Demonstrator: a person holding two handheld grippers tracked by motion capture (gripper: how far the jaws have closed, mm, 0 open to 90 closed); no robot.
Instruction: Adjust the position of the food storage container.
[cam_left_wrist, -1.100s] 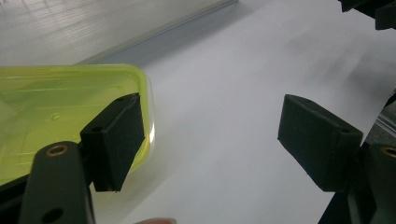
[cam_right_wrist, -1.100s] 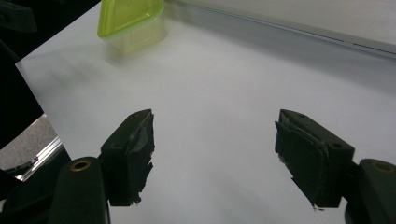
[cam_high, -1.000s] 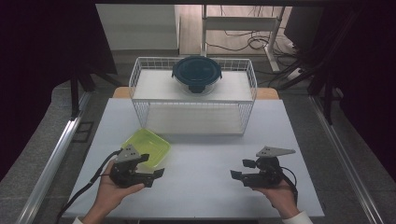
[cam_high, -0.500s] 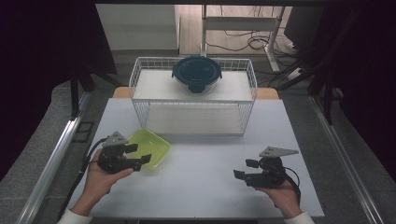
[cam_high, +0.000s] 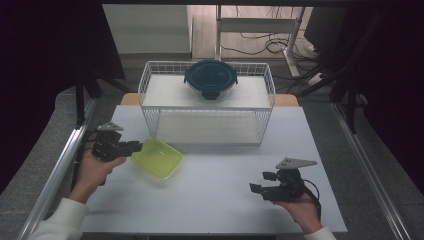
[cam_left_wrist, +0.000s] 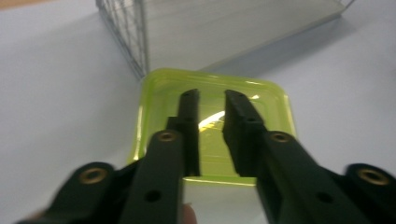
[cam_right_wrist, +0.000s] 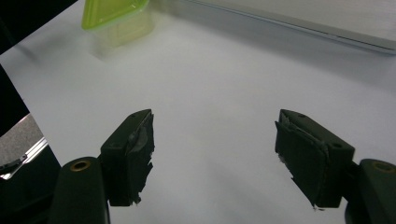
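At the tabletop, my left tool reaches the near-left edge of the yellow-green container, which lies flat just in front of the white wire rack. Its jaws have just been closing and now stand narrow, a slim gap between them. Seen from the left gripper view, they hover over the container's near rim; whether the pads already pinch that rim I cannot tell.

My right tool rests well apart on the right side of the tabletop, jaws wide, nothing between them. A dark round lidded bowl sits on top of the rack, untouched.

To do this well, I judge the grip should take the rim squarely, one pad inside the wall and one outside, deep enough that the light plastic does not twist free. Lifting should start slowly and level, away from the rack's wires, which stand close beside the container's far corner.
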